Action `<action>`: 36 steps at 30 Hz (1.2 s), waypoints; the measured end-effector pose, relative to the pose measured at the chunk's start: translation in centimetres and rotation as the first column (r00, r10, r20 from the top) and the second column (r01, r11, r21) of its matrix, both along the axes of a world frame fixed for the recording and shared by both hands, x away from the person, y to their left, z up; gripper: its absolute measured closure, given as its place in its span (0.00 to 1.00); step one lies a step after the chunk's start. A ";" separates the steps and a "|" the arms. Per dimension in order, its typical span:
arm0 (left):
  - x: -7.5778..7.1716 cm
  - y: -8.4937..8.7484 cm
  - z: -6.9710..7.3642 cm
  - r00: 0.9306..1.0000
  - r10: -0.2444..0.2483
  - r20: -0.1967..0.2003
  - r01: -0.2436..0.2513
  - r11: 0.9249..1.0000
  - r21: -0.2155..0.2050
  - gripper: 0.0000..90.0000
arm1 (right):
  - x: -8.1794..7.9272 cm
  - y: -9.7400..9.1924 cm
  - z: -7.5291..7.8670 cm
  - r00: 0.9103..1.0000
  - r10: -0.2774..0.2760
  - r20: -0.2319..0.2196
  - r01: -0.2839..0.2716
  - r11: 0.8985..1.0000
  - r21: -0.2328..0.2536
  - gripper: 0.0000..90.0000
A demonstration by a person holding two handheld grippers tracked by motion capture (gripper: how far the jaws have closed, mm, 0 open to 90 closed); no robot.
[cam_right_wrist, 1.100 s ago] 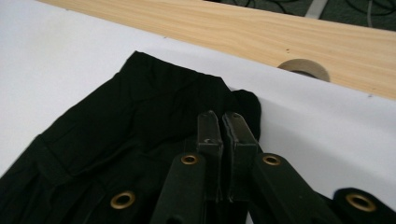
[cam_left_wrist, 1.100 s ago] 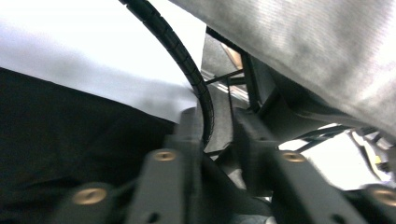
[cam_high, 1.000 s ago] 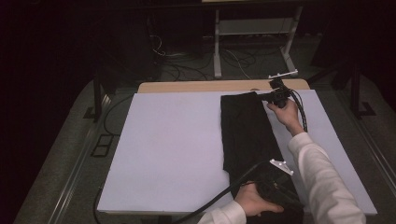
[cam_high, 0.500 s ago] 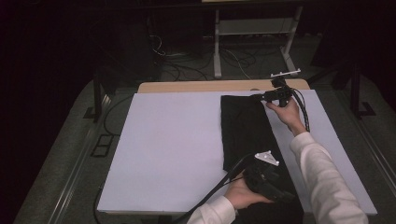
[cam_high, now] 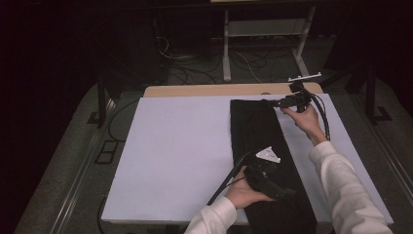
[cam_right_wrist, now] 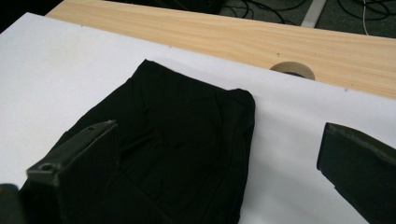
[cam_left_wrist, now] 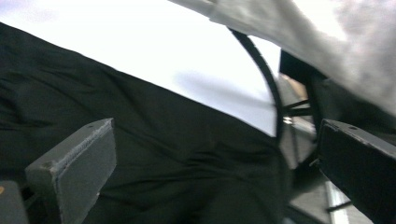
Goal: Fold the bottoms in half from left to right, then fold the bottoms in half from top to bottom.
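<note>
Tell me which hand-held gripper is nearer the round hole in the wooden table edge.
Right. The right hand-held gripper hovers at the folded black cloth's far end, near the hole; the left hand-held gripper is over the cloth's near end.

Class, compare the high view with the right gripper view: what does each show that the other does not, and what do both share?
High view alone: both hands, the left tool over the near part of the black cloth, the right tool at its far end, and the floor cables. Right gripper view alone: a round hole in the wooden table edge. Both share the cloth lying flat on the white sheet.
</note>
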State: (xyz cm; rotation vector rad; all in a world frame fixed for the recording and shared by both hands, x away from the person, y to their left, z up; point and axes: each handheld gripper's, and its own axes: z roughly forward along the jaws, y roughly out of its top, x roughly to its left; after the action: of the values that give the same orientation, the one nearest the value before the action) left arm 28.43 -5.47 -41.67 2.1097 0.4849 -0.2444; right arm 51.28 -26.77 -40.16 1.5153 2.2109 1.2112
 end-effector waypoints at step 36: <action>4.6 5.6 3.6 0.972 0.141 0.187 -0.137 0.990 -0.035 0.00 | -3.2 0.1 0.9 0.997 0.065 0.041 -0.065 0.998 -0.009 0.00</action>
State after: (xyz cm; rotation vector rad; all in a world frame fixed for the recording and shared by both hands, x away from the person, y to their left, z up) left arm 33.05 0.11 -38.07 2.0423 0.5110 0.0311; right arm 48.07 -26.68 -39.22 1.4128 2.2518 1.2396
